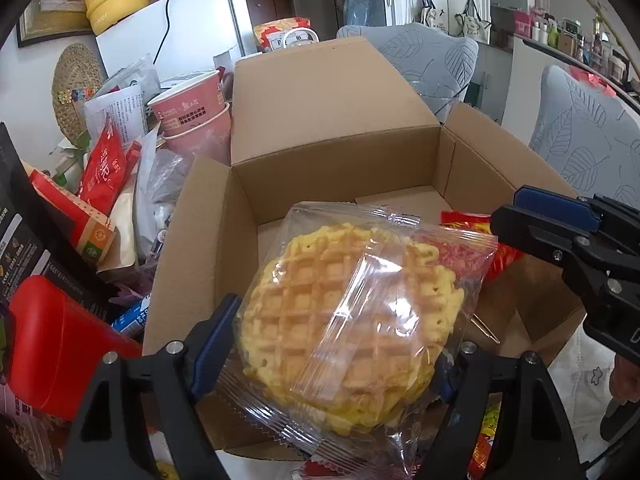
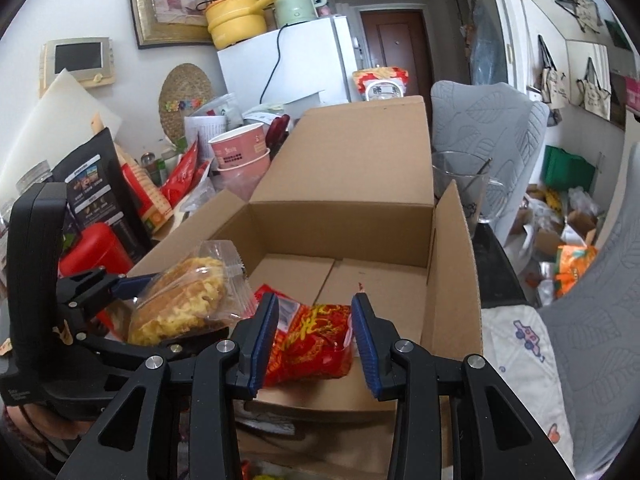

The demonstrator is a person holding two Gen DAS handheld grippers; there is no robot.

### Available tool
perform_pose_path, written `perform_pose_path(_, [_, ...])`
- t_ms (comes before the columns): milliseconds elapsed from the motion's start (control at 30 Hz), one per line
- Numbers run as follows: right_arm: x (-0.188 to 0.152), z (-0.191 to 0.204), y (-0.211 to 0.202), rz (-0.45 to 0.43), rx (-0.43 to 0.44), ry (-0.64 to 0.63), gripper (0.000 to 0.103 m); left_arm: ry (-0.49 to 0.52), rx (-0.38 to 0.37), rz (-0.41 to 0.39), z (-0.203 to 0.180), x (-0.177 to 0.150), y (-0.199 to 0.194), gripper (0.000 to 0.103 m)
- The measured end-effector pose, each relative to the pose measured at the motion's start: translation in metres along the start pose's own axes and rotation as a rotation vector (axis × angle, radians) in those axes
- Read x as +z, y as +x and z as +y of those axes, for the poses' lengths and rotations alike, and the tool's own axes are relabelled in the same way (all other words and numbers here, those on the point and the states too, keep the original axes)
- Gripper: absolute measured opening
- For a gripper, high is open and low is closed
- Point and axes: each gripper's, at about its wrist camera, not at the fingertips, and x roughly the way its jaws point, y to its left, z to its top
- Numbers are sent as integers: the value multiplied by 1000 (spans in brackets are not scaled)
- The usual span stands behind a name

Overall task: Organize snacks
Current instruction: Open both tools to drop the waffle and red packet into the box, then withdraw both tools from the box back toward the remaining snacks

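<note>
Left wrist view shows the left gripper (image 1: 332, 344) clamped on a waffle (image 1: 340, 320) in its clear wrapper, blue pads pressing in on both sides of the pack. It hangs over the near end of the open box (image 1: 336, 160), tilted down toward the inside. So this is the drop-off step: both snacks are at the box, neither is let go yet.

Over in the right wrist view, the right gripper (image 2: 316, 332) has a red chip bag (image 2: 316, 340) between its pads. The bag looks pinched rather than loose, so I'd call it held. It sits low over the near part of the box, maybe touching the floor, hard to say. From here the waffle sits just left of the chips, higher up.

The box floor (image 2: 372, 284) looks bare toward the far wall, so there's plenty of room.

Next move, my guess: lower each one a bit more, then open up. The waffle pack is wide and its crinkly wrapper overlaps the chips, so I'd release the chips first or shift the waffle left so they don't stack crooked. The clutter (image 1: 120, 184) on the counter to the left stays out of it.
</note>
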Motion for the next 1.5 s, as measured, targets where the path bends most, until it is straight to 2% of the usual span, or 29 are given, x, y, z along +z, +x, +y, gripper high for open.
perform_pose_path(200, [-2, 3, -3, 11, -7, -40, 38, -19, -28, 84, -1, -1, 16, 82])
perform_pose_path(533, [1, 9, -18, 7, -41, -75, 38, -47, 63, 46, 8, 5, -6, 82])
perform_pose_path(833, [14, 25, -54, -52, -52, -99, 38, -90, 50, -39, 17, 10, -53, 82])
perform_pose_path(1100, [25, 43, -101, -131, -53, -113, 39, -126, 38, -156, 22, 7, -119, 82])
perform_pose_path(1200, [25, 50, -120, -166, -62, -119, 43, -135, 33, -194, 22, 1, -143, 82])
perform_pose_path(1400, [20, 60, -153, -210, -57, -119, 43, -139, 29, -253, 18, -14, -184, 82])
perform_pose_path(1500, [15, 66, -171, -236, -62, -125, 51, -139, 27, -276, 15, -24, -202, 82])
